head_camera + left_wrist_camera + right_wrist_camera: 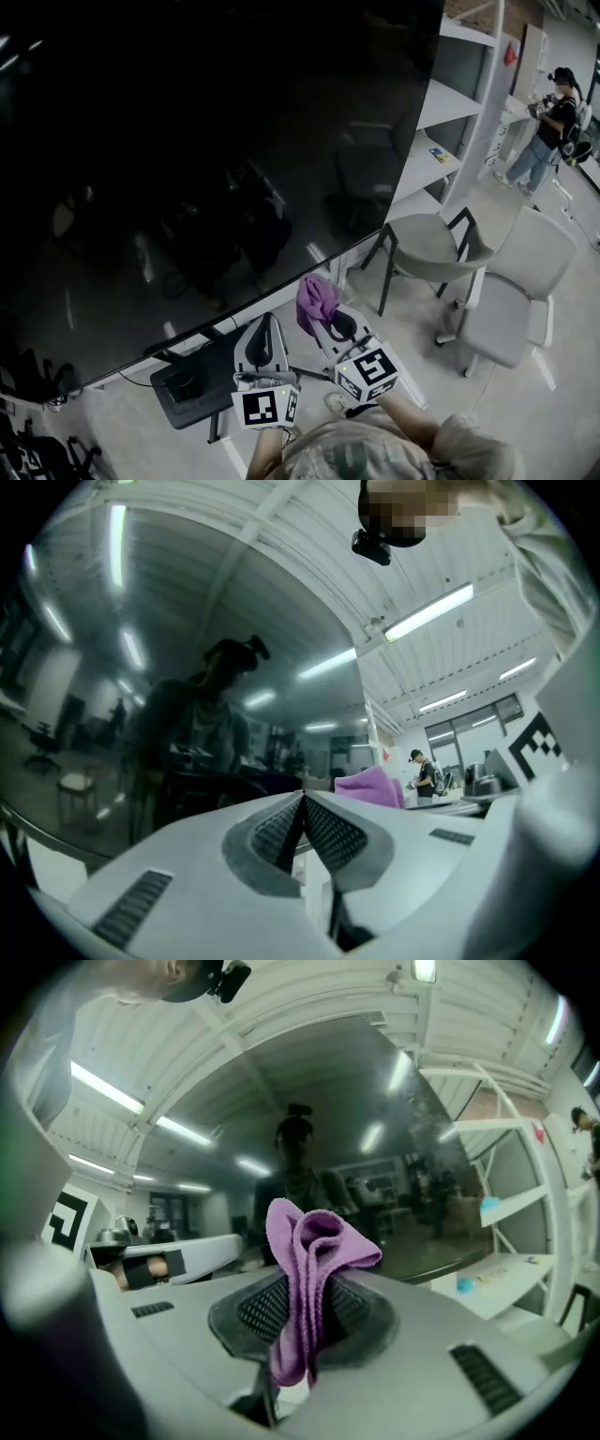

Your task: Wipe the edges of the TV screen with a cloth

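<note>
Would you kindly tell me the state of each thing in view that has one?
TV screen: off, dark, reflecting the room.
right gripper: shut on the purple cloth.
purple cloth: bunched, pinched between the jaws.
left gripper: shut, holding nothing.
grey chair: upright, unoccupied.

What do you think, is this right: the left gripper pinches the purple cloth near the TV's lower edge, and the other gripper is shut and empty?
No, the sides are swapped. The right gripper pinches the purple cloth near the TV's lower edge, and the left gripper is shut and empty. The right gripper view shows the cloth between its jaws.
</note>
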